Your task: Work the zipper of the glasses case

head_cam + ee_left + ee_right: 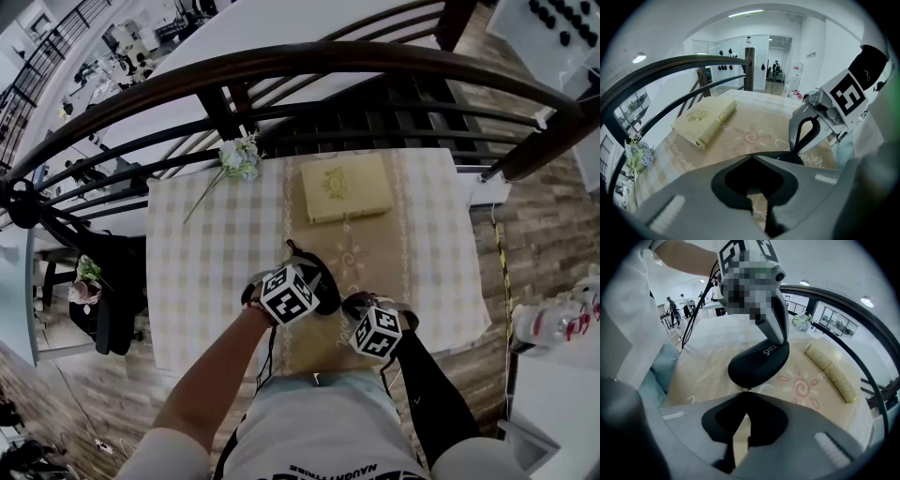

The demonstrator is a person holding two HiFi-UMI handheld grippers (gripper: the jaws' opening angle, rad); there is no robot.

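The black glasses case (321, 281) lies on the beige runner near the table's front edge. In the right gripper view the glasses case (757, 364) shows white lettering on its lid. My left gripper (298, 281) comes down on its far end, jaw tips together (751, 158), pinching the case's edge; only a dark sliver of the case (787, 158) shows past them. My right gripper (367, 316) sits close at the case's right, tips closed (747, 393) on the small zipper pull (747, 389) at the near rim. The left gripper (776, 341) stands over the case there.
A yellow book (344, 186) lies at the far end of the runner. An artificial flower sprig (239, 157) rests at the checked tablecloth's back left. A dark curved railing (281, 61) runs behind the table. Plastic bottles (553, 321) stand off to the right.
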